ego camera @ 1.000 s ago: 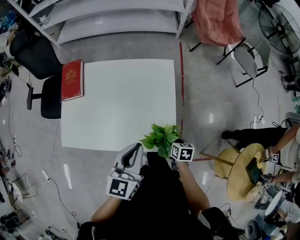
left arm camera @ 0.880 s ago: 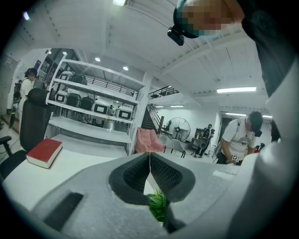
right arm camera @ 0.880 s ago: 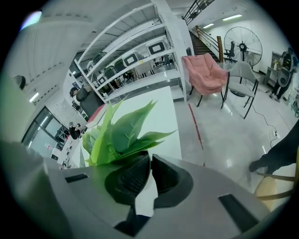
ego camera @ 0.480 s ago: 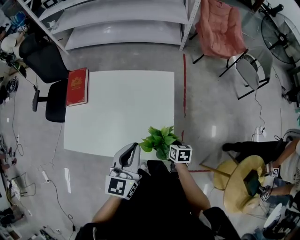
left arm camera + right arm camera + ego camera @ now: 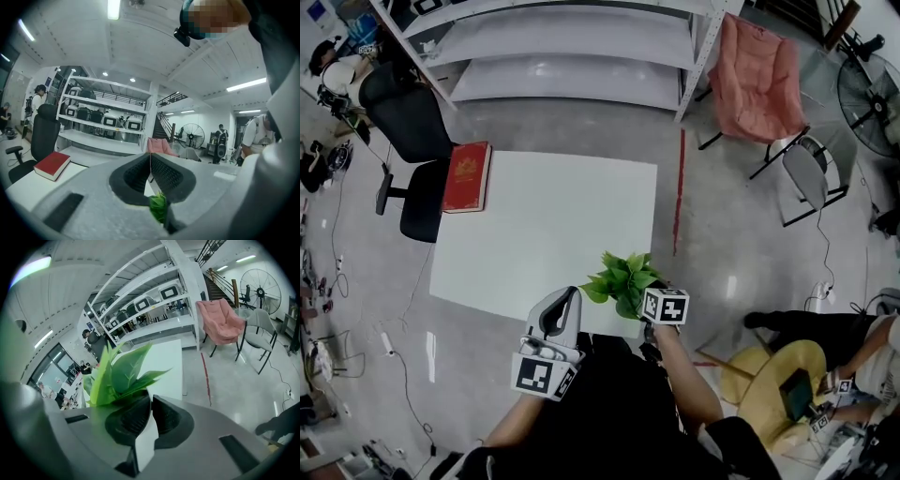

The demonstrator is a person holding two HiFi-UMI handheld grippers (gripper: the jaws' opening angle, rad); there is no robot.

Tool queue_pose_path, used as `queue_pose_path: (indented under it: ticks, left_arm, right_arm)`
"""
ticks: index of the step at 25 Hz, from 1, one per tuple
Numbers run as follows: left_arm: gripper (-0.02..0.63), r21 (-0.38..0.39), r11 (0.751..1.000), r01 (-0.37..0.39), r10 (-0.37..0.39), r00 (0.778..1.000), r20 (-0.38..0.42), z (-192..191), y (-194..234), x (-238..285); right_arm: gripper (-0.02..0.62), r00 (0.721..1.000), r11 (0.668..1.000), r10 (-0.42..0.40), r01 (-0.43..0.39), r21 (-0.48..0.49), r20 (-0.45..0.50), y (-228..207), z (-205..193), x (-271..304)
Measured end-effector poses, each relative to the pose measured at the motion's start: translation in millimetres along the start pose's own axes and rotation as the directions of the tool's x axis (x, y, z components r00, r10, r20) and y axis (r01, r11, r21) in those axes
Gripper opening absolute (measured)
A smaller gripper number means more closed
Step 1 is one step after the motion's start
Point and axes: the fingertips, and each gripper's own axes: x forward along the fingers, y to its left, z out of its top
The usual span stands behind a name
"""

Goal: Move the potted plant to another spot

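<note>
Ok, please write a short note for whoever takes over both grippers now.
Left gripper: jaws together, empty.
Right gripper: shut on the white rim of the green-leaved potted plant.
The plant is at the near edge of the white square table; a red hardcover book lies at its far left edge.
Grasp done; whether the pot is lifted is unclear.
Left: carry it to another spot, release.

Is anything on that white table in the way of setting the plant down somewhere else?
Nothing visible is. The right gripper holds the potted plant in its jaws at the near edge of the table; the only other thing on it, a red book, lies at its far left corner.
</note>
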Motion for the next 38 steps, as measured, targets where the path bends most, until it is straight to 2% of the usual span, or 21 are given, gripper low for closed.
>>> queue_pose_path:
  ticks: [14, 22, 38]
  left_arm:
    - [0.020, -0.009, 0.999, 0.033, -0.034, 0.999, -0.014, -5.5, 16.4, 53.2]
    - [0.020, -0.016, 0.998, 0.067, -0.067, 0.997, -0.041, -6.8, 35.7, 86.3]
    - [0.020, -0.060, 0.990, 0.129, -0.135, 0.983, -0.124, -24.6, 72.2, 139.2]
  right_arm:
    - [0.028, 0.999, 1.000, -0.021, 0.021, 0.004, 0.040, -25.5, 81.7, 43.5]
    - [0.028, 0.996, 0.997, -0.062, 0.059, 0.057, 0.057, -46.7, 130.1, 75.5]
    - [0.026, 0.992, 0.983, -0.126, 0.121, 0.135, 0.027, -82.1, 182.2, 138.3]
